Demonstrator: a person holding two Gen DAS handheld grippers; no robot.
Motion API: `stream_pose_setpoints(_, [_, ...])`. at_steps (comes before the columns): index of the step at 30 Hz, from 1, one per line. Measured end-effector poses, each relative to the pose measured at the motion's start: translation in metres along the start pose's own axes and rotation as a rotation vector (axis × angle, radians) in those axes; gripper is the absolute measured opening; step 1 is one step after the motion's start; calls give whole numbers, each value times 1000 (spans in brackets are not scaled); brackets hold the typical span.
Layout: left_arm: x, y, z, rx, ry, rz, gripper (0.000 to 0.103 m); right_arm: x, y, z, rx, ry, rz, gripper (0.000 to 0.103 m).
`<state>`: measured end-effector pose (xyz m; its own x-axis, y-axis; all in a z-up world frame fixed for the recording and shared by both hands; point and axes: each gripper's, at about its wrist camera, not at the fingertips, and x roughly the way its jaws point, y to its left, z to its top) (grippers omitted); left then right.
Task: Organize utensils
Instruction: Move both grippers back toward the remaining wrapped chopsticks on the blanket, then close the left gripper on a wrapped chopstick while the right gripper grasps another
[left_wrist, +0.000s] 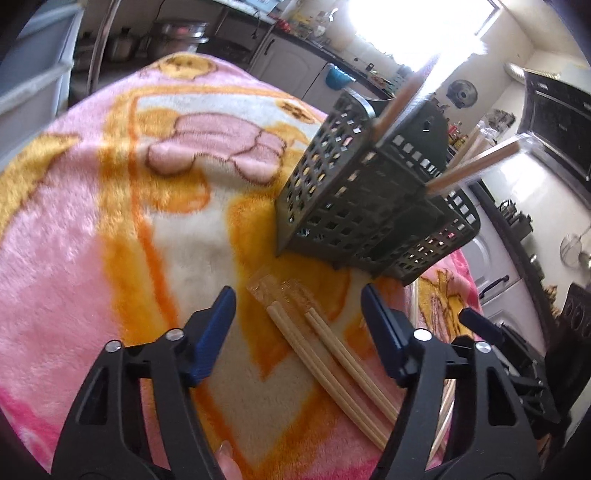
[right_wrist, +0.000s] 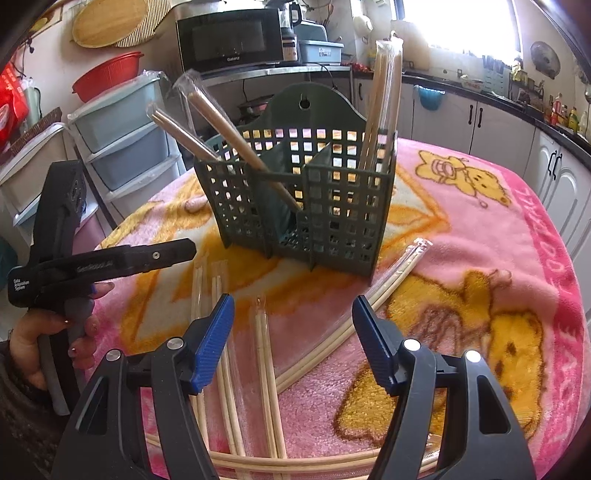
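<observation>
A dark green slotted utensil basket (right_wrist: 306, 206) stands on the pink and orange blanket (right_wrist: 480, 236); it also shows in the left wrist view (left_wrist: 354, 199). Wrapped chopstick pairs lean in its left compartment (right_wrist: 207, 122) and its right compartment (right_wrist: 380, 107). Several wrapped chopstick pairs lie on the blanket in front of it. My left gripper (left_wrist: 299, 317) is open above two pairs (left_wrist: 332, 365). My right gripper (right_wrist: 293, 325) is open above one pair (right_wrist: 267, 373), with others beside it (right_wrist: 388, 288). The left gripper also shows in the right wrist view (right_wrist: 184, 249).
Stacked plastic drawers (right_wrist: 122, 140) and a microwave (right_wrist: 229, 40) stand behind the table on the left. White kitchen cabinets (right_wrist: 498, 122) run along the back right. The blanket's edge drops off at the right (right_wrist: 569, 295).
</observation>
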<state>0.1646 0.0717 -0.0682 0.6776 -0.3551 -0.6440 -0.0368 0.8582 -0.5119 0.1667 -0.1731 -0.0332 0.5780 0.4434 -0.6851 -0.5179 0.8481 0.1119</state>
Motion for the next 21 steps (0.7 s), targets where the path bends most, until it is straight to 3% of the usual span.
stream_pose_setpoints(10, [16, 23, 7, -123, 24, -42, 43, 27, 4, 3, -10, 76, 22, 56])
stream_pose_setpoints(21, [27, 31, 12, -132, 22, -23, 16, 60, 15, 6, -39, 179, 45, 45])
